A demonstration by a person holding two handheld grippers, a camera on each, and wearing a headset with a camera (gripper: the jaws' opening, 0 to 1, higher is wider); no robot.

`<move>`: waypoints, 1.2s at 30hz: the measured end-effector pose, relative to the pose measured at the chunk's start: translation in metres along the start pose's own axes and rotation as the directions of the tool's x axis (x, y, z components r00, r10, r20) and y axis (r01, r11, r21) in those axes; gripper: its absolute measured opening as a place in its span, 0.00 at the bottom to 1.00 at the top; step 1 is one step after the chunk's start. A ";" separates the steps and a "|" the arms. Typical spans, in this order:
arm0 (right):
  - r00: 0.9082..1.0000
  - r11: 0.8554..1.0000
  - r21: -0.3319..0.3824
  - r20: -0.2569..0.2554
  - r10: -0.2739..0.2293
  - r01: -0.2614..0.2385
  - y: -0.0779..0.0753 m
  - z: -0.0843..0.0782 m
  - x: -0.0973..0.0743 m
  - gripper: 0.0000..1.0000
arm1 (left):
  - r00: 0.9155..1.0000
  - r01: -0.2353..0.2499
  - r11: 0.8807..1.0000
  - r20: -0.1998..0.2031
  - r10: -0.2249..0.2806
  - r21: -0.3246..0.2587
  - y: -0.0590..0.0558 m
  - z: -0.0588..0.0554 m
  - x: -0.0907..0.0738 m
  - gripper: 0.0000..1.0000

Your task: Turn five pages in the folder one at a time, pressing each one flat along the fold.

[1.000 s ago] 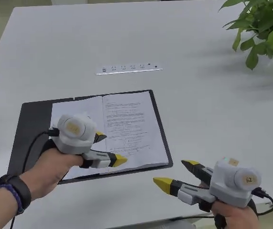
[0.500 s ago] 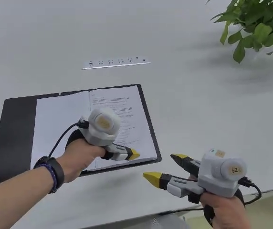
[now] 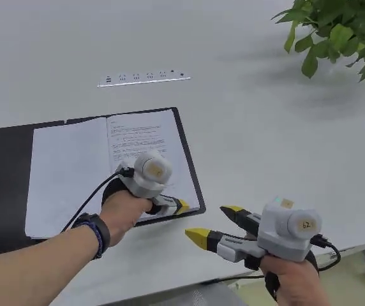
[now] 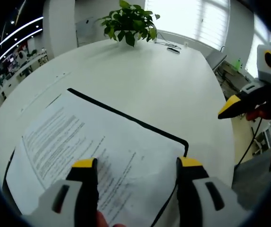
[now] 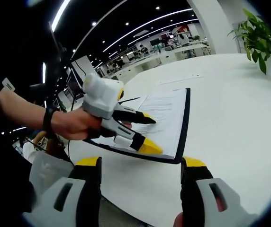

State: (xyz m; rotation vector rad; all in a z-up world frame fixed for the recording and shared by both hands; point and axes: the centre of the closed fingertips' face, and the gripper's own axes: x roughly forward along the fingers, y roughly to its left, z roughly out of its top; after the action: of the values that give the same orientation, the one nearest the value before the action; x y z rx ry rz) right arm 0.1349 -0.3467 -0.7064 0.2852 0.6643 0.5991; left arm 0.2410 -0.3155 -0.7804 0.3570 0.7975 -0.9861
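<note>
Two grippers, both released: the left gripper (image 4: 137,163), jaws apart, is over the right page (image 3: 144,137) of the open folder (image 3: 4,185); the right gripper (image 3: 212,222) hovers beside the folder, above the tabletop (image 3: 265,115).

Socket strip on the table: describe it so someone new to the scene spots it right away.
On the white table, look past the open black folder toward the far side. A narrow pale socket strip lies flat there, left of the potted plant. It alone is a thin bar with a row of small dark ports.
</note>
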 end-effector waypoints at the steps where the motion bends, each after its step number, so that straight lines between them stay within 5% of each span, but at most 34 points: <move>1: 1.000 1.000 -0.001 -0.003 0.000 0.000 -0.001 -0.001 0.000 0.67 | 1.000 0.003 1.000 0.004 -0.003 -0.006 -0.001 -0.001 0.001 0.67; 11: 1.000 1.000 0.012 -0.013 0.011 -0.011 -0.002 -0.004 0.003 0.65 | 0.999 -0.007 1.000 0.037 0.007 0.015 0.003 -0.005 -0.001 0.61; 14: 1.000 1.000 0.011 -0.004 0.014 -0.014 -0.003 0.000 0.007 0.63 | 0.993 -0.029 0.997 0.112 0.037 -0.077 0.014 0.000 -0.003 0.53; 20: 0.999 0.999 0.016 0.001 0.034 -0.034 0.000 0.005 0.017 0.63 | 0.994 -0.045 0.999 0.096 0.047 -0.015 0.016 -0.003 -0.005 0.44; 36: 0.999 0.998 0.050 0.027 0.033 -0.034 -0.006 0.007 0.015 0.62 | 0.992 -0.059 0.997 0.110 0.064 -0.041 0.021 -0.002 -0.004 0.39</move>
State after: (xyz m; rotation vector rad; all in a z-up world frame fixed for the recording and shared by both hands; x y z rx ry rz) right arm 0.1509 -0.3426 -0.7111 0.3511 0.6508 0.6104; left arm 0.2565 -0.3012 -0.7807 0.2901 0.6986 -0.9243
